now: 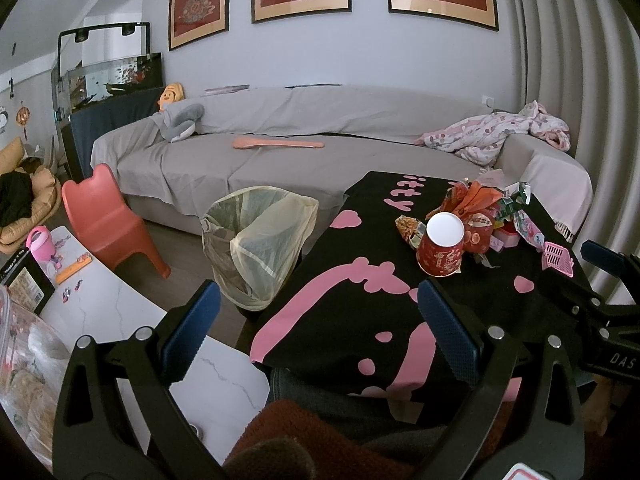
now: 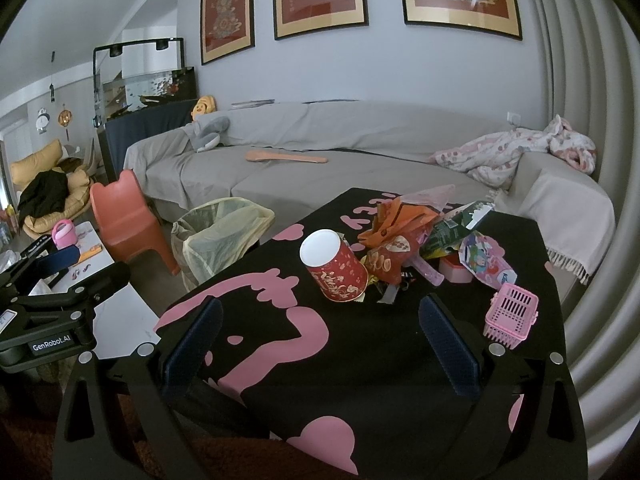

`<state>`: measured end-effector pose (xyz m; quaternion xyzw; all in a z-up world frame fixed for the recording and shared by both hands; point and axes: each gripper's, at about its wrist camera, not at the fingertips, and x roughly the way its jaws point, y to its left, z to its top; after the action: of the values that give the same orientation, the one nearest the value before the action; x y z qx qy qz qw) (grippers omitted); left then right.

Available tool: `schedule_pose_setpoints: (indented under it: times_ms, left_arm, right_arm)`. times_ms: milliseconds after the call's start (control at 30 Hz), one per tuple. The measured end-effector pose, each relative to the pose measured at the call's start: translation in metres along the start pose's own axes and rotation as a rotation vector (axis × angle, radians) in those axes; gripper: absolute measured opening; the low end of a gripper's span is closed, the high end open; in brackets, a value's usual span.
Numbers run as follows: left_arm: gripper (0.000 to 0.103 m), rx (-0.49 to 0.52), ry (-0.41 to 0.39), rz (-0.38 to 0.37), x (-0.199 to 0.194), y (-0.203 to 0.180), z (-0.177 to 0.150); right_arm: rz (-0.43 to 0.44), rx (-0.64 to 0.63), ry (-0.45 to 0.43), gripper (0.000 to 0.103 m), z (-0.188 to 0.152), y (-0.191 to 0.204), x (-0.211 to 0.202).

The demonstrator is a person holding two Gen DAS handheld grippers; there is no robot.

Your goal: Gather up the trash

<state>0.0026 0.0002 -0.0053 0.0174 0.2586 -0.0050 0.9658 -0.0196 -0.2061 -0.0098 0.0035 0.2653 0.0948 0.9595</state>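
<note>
A red paper cup (image 1: 441, 247) (image 2: 335, 266) lies tipped on the black and pink cloth (image 1: 352, 300) (image 2: 360, 360) covering a small table. Behind it is a heap of crumpled wrappers (image 1: 484, 212) (image 2: 416, 240). A trash bin lined with a yellowish bag (image 1: 256, 248) (image 2: 216, 236) stands on the floor left of the table. My left gripper (image 1: 320, 320) is open, hovering over the table's near left corner. My right gripper (image 2: 320, 336) is open too, short of the cup, with nothing between its fingers.
A pink toy basket (image 1: 557, 259) (image 2: 510, 316) sits at the table's right side. A red child's chair (image 1: 112, 220) (image 2: 132, 220) stands left of the bin. A grey sofa (image 1: 320, 148) (image 2: 340, 152) runs behind. A white marble table (image 1: 120, 312) with small items is at left.
</note>
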Motion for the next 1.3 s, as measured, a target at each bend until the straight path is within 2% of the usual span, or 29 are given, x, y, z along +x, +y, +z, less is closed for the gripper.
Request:
schedule_pose_setpoints:
  times_ms: [800, 900, 1000, 1033, 1100, 1300]
  left_arm:
    - [0.095, 0.0, 0.005, -0.005, 0.0, 0.001, 0.001]
    - [0.094, 0.004, 0.014, -0.017, 0.008, -0.003, -0.01]
    - [0.094, 0.008, 0.028, -0.042, 0.013, -0.006, -0.011]
    - [0.094, 0.015, 0.045, -0.076, 0.021, -0.011, -0.012]
    - [0.094, 0.024, 0.052, -0.097, 0.028, -0.015, -0.008]
    - [0.094, 0.091, 0.07, -0.272, 0.068, -0.044, -0.001]
  right_arm:
    - [0.001, 0.003, 0.002, 0.095, 0.001, -0.002, 0.001]
    - [-0.002, 0.023, 0.006, 0.095, 0.003, -0.008, 0.0]
    - [-0.042, 0.034, -0.002, 0.095, 0.008, -0.025, 0.003]
    - [-0.057, 0.033, -0.004, 0.095, 0.008, -0.028, 0.003]
    - [-0.091, 0.028, -0.003, 0.095, 0.005, -0.037, 0.01]
    - [-0.209, 0.023, 0.012, 0.095, 0.006, -0.073, 0.021]
